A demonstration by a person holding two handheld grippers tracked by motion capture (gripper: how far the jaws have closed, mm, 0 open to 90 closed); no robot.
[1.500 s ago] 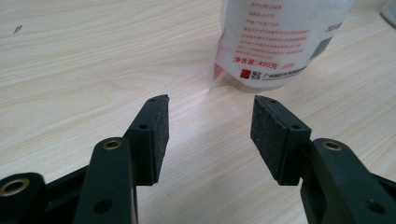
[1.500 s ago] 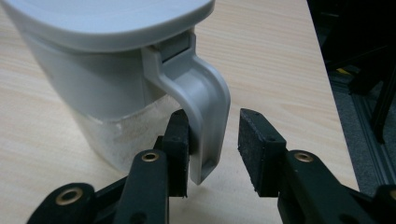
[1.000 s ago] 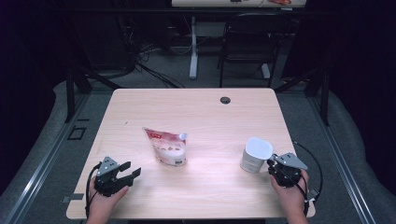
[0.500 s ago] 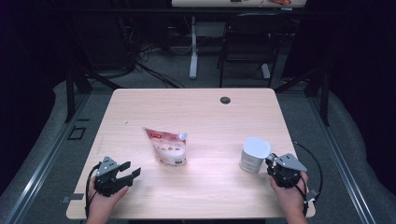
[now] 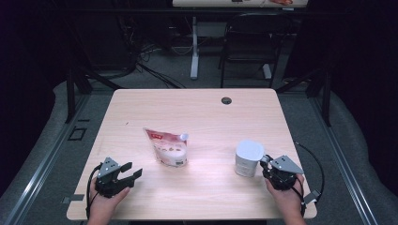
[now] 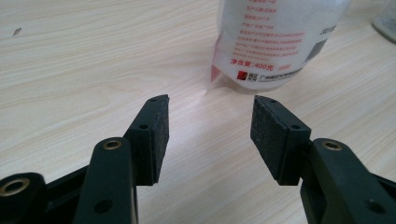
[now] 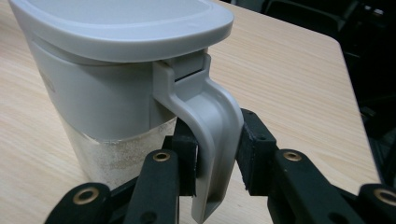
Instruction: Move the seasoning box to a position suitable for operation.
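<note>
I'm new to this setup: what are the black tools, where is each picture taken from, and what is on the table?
A person stands at a wooden table and holds a handheld tool with two-jaw tongs in each hand. The high view looks down from above; the two gripper views come from a camera riding on each tool. The left tongs are open and hold nothing, pointing at a white and red pouch lying nearby. The right tongs are closed on the handle of a grey lidded jug that stands on the table with a pale powder inside.
</note>
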